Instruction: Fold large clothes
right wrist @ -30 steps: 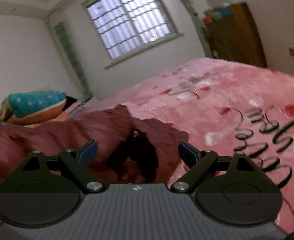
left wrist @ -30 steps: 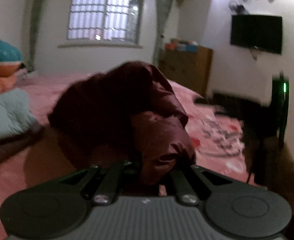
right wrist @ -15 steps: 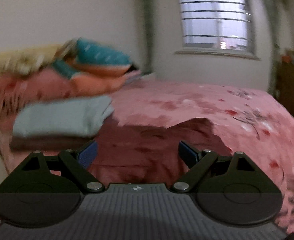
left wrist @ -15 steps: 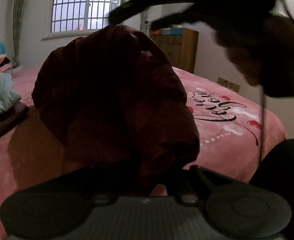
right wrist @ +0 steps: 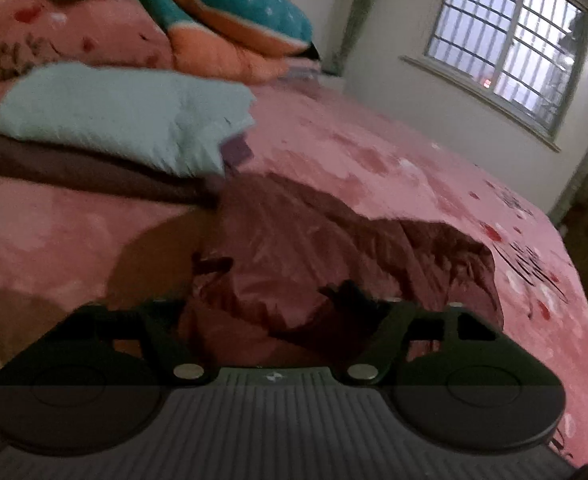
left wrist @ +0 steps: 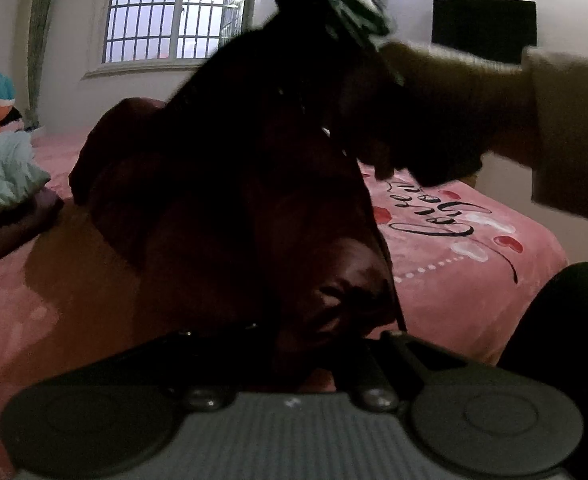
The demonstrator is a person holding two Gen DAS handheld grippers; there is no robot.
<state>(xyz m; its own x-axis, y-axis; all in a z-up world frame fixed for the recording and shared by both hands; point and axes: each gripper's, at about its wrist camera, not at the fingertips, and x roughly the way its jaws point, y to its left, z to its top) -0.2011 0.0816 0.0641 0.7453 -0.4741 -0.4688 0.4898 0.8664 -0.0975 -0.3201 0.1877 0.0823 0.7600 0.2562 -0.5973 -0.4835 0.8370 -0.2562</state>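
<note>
left wrist view: the dark red jacket (left wrist: 230, 208) is bunched up right in front of the lens, rising from the left gripper (left wrist: 294, 344) w/ fingers pinched tight on a fold; its long axis runs up toward the person's hand (left wrist: 433, 120) at upper right. it blocks most of the pink bed (left wrist: 473, 280). right wrist view: jacket (right wrist: 333, 256) lies rumpled across the bed, long axis left to right. right gripper (right wrist: 278, 320) has just been closing, fabric between the fingers, grip unclear. folded clothes (right wrist: 118, 120) sit behind it.
</note>
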